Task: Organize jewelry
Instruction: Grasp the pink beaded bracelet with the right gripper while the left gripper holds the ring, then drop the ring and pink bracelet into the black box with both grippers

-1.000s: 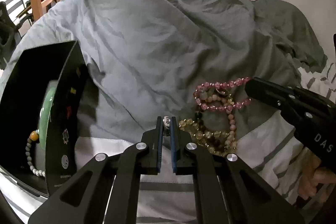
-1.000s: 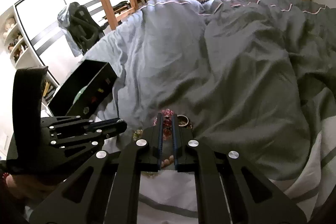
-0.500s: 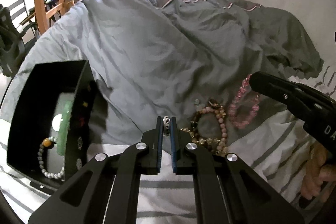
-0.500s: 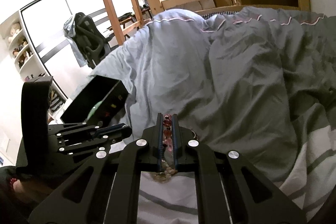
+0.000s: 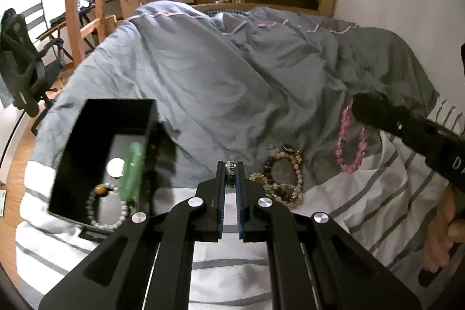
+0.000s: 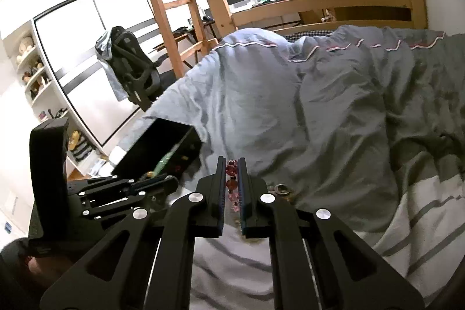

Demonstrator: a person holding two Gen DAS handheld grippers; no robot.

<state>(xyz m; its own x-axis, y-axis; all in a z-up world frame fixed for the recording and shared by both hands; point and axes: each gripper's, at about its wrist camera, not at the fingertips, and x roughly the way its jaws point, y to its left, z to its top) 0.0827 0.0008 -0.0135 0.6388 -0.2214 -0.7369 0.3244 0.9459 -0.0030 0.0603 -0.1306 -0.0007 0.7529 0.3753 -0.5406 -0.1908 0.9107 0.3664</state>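
The pink faceted-bead bracelet (image 5: pixel 350 141) now hangs clear of the grey duvet (image 5: pixel 221 83), clamped in the right hand-held gripper (image 6: pixel 232 179); one second ago it lay among the remaining beaded bracelets (image 5: pixel 283 176). Judgement: pick-up complete, transfer to the open black rectangular box (image 5: pixel 101 159) remains. The left hand-held gripper (image 5: pixel 230 173) is clenched on a small lettered silver ring (image 5: pixel 231 169), unchanged. The ring lettering is illegible. The box holds a green bangle (image 5: pixel 132 170) and a grey bead bracelet (image 5: pixel 107 208); motion blur obscures detail.
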